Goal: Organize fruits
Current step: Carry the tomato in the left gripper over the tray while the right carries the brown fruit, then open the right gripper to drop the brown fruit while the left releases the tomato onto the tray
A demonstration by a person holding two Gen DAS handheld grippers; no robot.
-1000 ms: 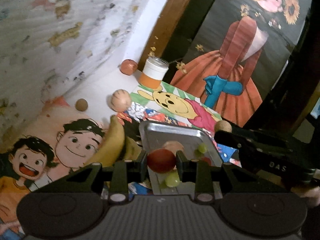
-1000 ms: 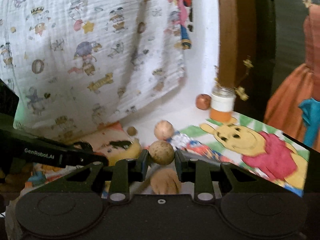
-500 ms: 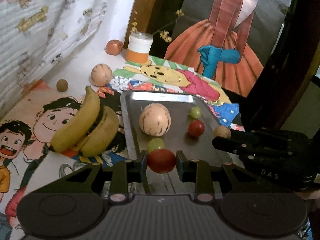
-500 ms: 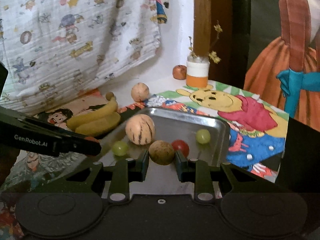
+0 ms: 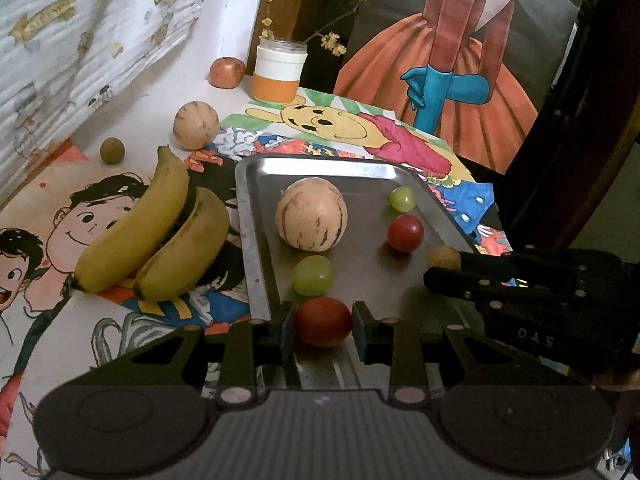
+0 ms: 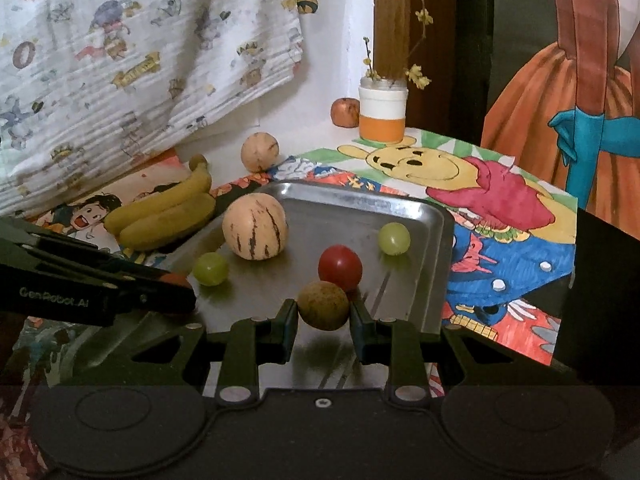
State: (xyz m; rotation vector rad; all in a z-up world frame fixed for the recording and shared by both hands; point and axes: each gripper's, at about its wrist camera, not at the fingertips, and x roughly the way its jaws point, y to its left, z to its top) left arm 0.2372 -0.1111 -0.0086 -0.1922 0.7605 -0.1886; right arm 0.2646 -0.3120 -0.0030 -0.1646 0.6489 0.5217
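Tilting down, both tongs [image 5: 323,322] gripping fruit [image 5: 322,321].

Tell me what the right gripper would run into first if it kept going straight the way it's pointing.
Probably the red cherry tomato lying on the metal tray: it sits just beyond the brown fruit that the right gripper holds. Since the gripper points downward, the bare tray floor might come first; depth is unclear.

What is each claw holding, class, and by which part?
Left claw: small round red tomato, pinched across its sides. Right claw: small round brownish-yellow fruit, likewise held by its sides.
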